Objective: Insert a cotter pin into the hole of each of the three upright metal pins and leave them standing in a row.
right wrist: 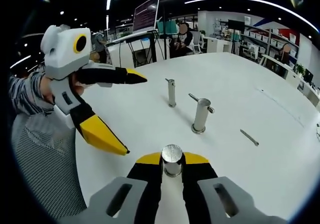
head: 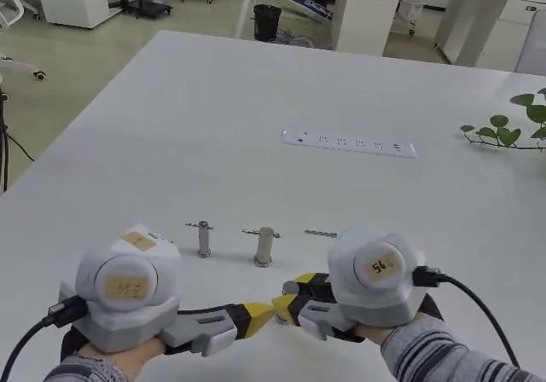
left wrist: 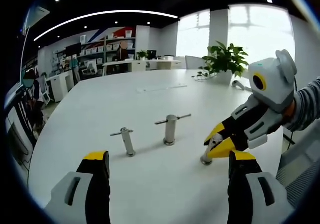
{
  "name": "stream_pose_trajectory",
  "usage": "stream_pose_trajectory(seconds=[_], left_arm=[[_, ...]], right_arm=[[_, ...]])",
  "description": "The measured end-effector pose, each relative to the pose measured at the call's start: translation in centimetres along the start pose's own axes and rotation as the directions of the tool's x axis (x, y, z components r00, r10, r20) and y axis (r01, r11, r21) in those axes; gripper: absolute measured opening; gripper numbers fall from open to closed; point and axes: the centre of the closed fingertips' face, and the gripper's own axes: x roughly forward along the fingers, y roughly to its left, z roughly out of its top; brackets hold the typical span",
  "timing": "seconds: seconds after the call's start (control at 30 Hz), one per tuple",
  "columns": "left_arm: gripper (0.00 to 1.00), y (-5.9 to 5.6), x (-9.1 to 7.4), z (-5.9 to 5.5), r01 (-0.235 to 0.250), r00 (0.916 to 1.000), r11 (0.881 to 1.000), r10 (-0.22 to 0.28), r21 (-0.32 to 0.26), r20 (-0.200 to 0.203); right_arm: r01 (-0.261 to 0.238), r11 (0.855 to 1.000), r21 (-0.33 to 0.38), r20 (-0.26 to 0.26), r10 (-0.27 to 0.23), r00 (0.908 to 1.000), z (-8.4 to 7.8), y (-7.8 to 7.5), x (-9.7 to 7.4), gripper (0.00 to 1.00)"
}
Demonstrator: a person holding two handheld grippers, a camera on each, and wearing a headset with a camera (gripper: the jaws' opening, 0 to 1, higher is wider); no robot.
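To my left, the left gripper [left wrist: 170, 158] hangs just above the table [head: 256, 101] with its jaws spread wide and nothing between them. Next along stands the left pin [head: 204, 240], upright, with a cotter pin [head: 199, 225] crosswise through its head. Just right of it the middle pin [head: 264, 247] stands the same way, with its own cotter pin [head: 254, 232] through the hole, so I judge two of the three done. The third pin [right wrist: 172, 158] is nearer to me and a little right of those two. It is upright and seems to rest on its base, with the right gripper [left wrist: 220, 140] clamped on its shank from either side. Its top is bare and I see nothing through it. Further right, flat on the table and apart from everything, lies the loose cotter pin [head: 322, 234], roughly in line with the finished pair. As I read it, the step in hand is steadying the third pin for fitting. The next move calls for my empty left gripper to cross over and pinch that thin pin off the flat surface, which is awkward because it lies so low. I then have to line it up with the cross hole, which I cannot make out from here, while the right grip stops the pin turning or tipping. After that, the pin wants setting in row with the others.
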Motion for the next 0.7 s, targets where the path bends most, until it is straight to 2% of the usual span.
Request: stream_pose_trajectory(seconds=[0.2, 0.3, 0.53, 0.7], left_arm=[[0.99, -0.1, -0.1, 0.1, -0.004, 1.0000, 0.999, 0.004, 0.035, -0.001], [0.99, -0.2, -0.1, 0.1, 0.004, 1.0000, 1.000, -0.004, 0.026, 0.000], [0.99, -0.3, 0.1, 0.3, 0.008, 0.9999, 1.000, -0.008, 0.025, 0.011], [0.99, -0.4, 0.2, 0.2, 0.010, 0.9999, 1.000, -0.010, 0.024, 0.005]], right_arm=[[-0.005, 0.999, 0.047, 0.036, 0.004, 0.9993, -0.1, -0.1, -0.5, 0.12], [-0.028, 0.996, 0.082, 0.047, 0.024, 0.9986, 0.1, -0.2, -1.3, 0.16], [-0.036, 0.998, 0.060, 0.029, 0.035, 0.9990, -0.2, -1.8, -2.9, 0.24], [-0.087, 0.995, 0.050, 0.031, 0.086, 0.9958, 0.2, -1.9, -4.0, 0.24]])
